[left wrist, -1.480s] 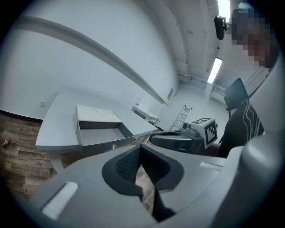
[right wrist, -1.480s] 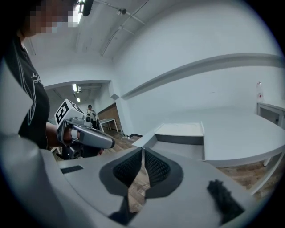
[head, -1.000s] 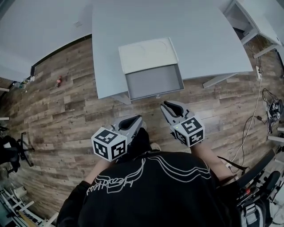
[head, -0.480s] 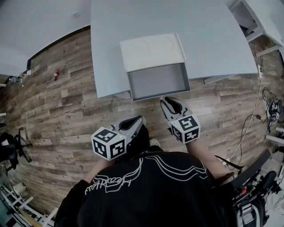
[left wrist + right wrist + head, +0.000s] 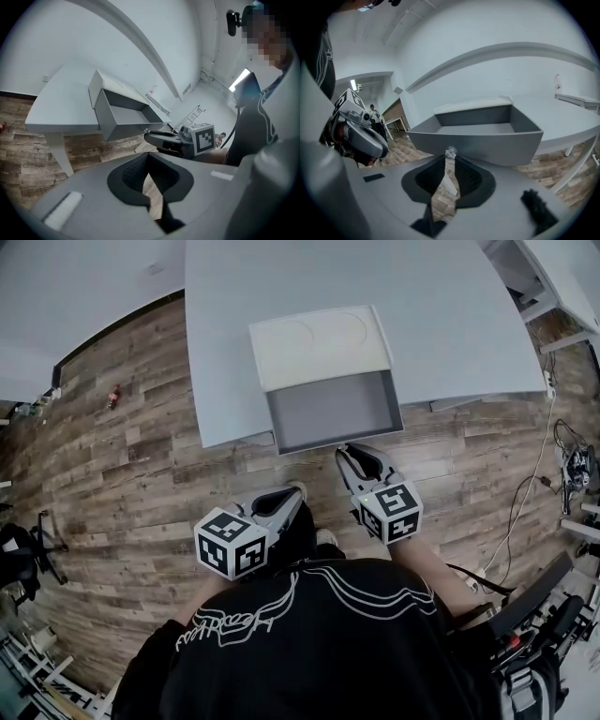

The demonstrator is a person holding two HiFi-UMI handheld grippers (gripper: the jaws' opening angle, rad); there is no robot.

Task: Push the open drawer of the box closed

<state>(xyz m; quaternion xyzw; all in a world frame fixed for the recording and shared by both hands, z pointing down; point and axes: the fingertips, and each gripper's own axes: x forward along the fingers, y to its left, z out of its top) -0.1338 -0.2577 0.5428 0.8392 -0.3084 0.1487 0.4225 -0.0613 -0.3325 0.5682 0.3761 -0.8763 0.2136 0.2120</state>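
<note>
A white-topped box (image 5: 319,341) stands at the front edge of the white table (image 5: 441,315). Its grey drawer (image 5: 335,411) is pulled out past the edge toward me. In the right gripper view the drawer front (image 5: 487,143) fills the middle, and its small metal knob (image 5: 451,152) sits right at the tips. My right gripper (image 5: 349,452) (image 5: 450,159) is shut, its tips at the knob. My left gripper (image 5: 298,491) (image 5: 148,157) is shut on nothing and hangs lower left of the drawer, over the floor.
Wood floor (image 5: 141,456) lies under both grippers. A table leg (image 5: 58,152) stands left of the drawer. Cables (image 5: 534,484) and a chair (image 5: 544,606) are at the right, and another white table (image 5: 562,287) is at the far right.
My right gripper has moved forward until its tips reached the drawer front. The left gripper has hardly moved. The drawer is as far out as before.
</note>
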